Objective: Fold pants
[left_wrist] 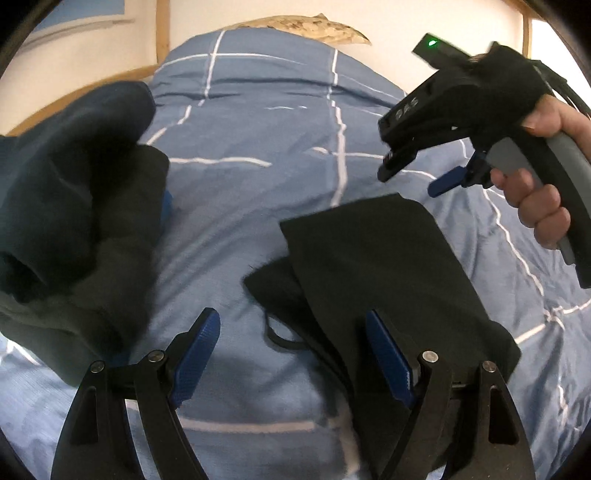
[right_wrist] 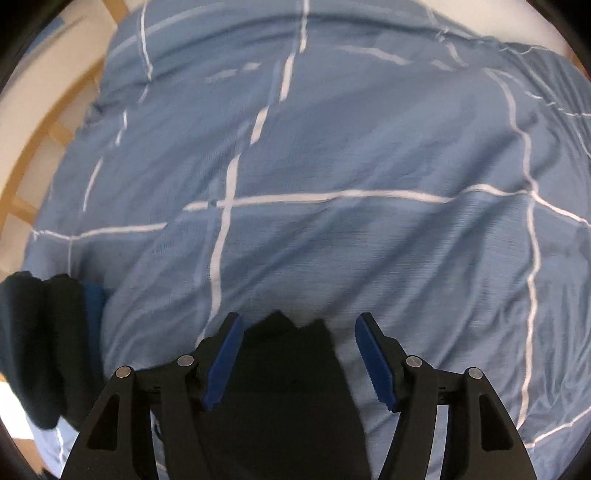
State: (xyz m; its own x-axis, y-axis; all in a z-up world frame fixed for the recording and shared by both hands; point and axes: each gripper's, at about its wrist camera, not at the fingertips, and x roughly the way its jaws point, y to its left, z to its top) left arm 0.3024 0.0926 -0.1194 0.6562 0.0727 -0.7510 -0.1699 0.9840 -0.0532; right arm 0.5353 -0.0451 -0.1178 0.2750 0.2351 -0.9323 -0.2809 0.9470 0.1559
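On the duvet (left_wrist: 258, 140), black pants (left_wrist: 388, 266) lie seemingly folded; both tongs (left_wrist: 291, 354) (right_wrist: 299, 354) gape apart.

**Blue checked bed in a pale, wood-trimmed room**

A bed (left_wrist: 258, 155) fills both views, covered by a wrinkled blue duvet (right_wrist: 332, 155) crossed by thin white lines. At its far edge lies a tan patterned pillow (left_wrist: 314, 26). A light wooden bed frame (left_wrist: 162, 33) runs along the left edge, against a cream wall (left_wrist: 92, 48). Soft daylight falls evenly.

Black pants (left_wrist: 388, 280), folded flat, drawstring showing, on blue duvet (left_wrist: 258, 129).
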